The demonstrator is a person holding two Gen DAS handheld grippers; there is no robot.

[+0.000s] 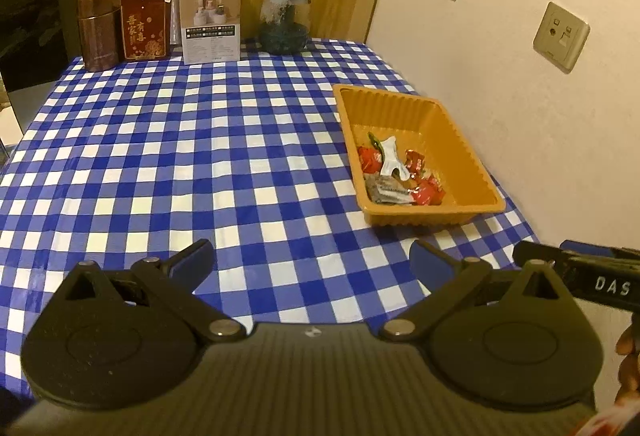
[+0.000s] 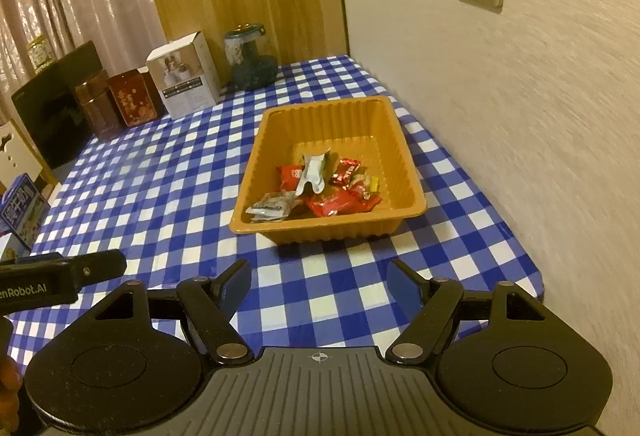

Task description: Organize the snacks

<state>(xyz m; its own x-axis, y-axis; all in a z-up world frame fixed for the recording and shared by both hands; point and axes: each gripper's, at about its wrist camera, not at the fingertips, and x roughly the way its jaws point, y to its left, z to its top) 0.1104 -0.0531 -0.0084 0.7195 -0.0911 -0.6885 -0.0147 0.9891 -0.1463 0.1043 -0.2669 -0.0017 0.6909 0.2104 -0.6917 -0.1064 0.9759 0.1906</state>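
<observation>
An orange plastic tray (image 1: 472, 140) (image 2: 396, 140) sits on the blue-and-white checked tablecloth near the wall. Inside it lie several wrapped snacks (image 1: 400, 176) (image 2: 320, 188): red packets, a white one and a grey one. My left gripper (image 1: 312, 260) hovers open over the cloth, nearer than the tray and to its left, with nothing between its blue pads. My right gripper (image 2: 319, 286) is open too, directly in front of the tray's near wall, also empty. Each gripper's body shows at the edge of the other's view.
Along the table's far edge stand a brown canister (image 1: 98, 28), a red box (image 1: 143, 26), a white box (image 1: 211, 20) and a glass jar (image 1: 285, 20). A white wall with sockets (image 1: 560, 36) borders the table's right side. A blue carton (image 2: 20, 212) sits far left.
</observation>
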